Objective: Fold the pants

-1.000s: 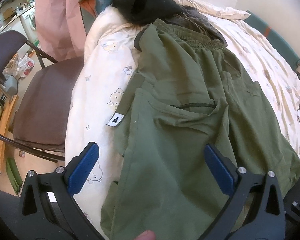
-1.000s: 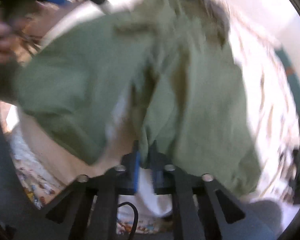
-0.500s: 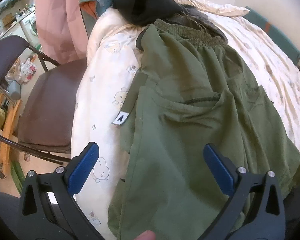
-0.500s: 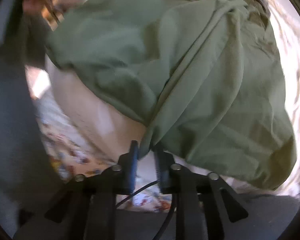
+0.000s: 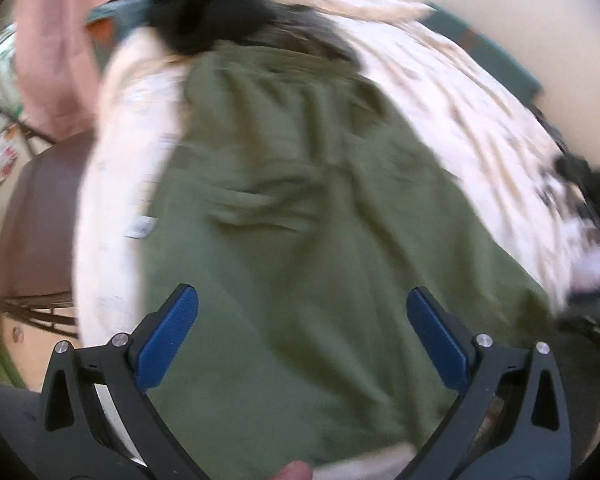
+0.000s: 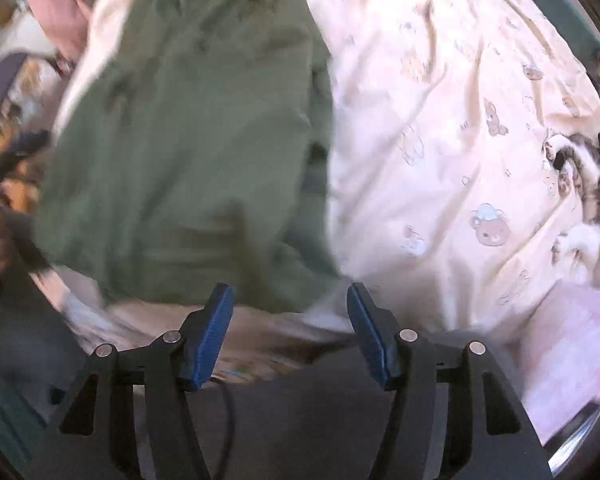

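Pants (image 5: 300,248) of olive green lay spread across a cream bedspread (image 6: 440,128) printed with bears, doubled over at least once by the look of the layered cloth, with further folding and smoothing apparently left to do. Above the lower half of the garment hovered the left gripper (image 5: 302,332), its blue fingers (image 5: 168,334) wide and empty. Clear of the near hem, the right gripper (image 6: 290,330) was opening, nothing between its jaws.

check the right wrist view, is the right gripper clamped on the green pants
No, the right gripper has its jaws apart and opening, with the green pants lying free on the bedding.
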A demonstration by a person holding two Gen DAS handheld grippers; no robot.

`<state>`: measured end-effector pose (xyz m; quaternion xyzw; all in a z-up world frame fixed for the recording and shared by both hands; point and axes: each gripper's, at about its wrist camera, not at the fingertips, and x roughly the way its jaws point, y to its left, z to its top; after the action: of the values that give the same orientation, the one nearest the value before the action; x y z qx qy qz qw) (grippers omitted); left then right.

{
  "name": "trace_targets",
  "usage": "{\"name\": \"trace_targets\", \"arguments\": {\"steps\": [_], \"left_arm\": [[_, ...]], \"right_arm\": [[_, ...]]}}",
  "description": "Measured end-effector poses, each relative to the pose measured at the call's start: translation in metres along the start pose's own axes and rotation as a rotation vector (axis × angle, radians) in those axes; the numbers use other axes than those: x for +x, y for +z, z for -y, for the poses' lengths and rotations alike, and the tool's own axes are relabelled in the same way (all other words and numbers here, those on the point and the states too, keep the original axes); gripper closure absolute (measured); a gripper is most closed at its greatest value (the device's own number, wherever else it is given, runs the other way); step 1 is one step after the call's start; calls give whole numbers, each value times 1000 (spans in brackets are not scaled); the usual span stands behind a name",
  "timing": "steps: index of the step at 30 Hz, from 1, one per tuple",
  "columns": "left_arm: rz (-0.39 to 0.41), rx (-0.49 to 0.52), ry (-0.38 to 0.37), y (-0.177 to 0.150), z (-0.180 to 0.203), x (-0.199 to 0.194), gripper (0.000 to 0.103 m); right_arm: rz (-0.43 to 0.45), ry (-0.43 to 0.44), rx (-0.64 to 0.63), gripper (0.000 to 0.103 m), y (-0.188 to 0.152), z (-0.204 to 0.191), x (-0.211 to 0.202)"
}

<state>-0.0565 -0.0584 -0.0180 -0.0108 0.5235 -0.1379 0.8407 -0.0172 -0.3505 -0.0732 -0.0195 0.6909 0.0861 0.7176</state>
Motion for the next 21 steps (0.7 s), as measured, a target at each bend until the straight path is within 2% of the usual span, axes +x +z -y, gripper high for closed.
{"name": "trace_targets", "arguments": {"steps": [2,4,5,6,7,10,12,14,16,17,19,21], "left_arm": [[-64,96,-8,-16,38,10,0],[-158,178,32,-31,67,35,0],[-200,189,48,-39,73,50,0],[-227,187,67,-46,75,63,0],[-260,192,94,-53,75,78,0],[-348,216,132,-67,67,105,0],[-384,193,103,-72,61,114,0],[-385,181,99,-72,62,116,0],[-370,215,118,-72,71,113,0],[-356,239,133,-72,75,111,0],[-348,257,137,-73,77,109,0],[-357,226,108,-73,72,106,0]], "right_arm": [[-61,30,-44,42,7,-2,21],[-66,20,-68,42,11,-7,31],[-58,32,-98,48,15,-12,37],[-56,43,-112,83,17,-16,38],[-74,59,-118,100,19,-18,43],[-109,71,-152,99,8,-25,39],[-158,40,-173,99,-5,-21,29],[-217,30,-191,99,-12,-20,32],[-278,-40,-206,98,-12,-23,49],[-306,-53,-167,95,-9,-21,61],[-341,-45,-119,82,-4,-15,76],[-366,-63,-101,52,-1,-8,78]]}}
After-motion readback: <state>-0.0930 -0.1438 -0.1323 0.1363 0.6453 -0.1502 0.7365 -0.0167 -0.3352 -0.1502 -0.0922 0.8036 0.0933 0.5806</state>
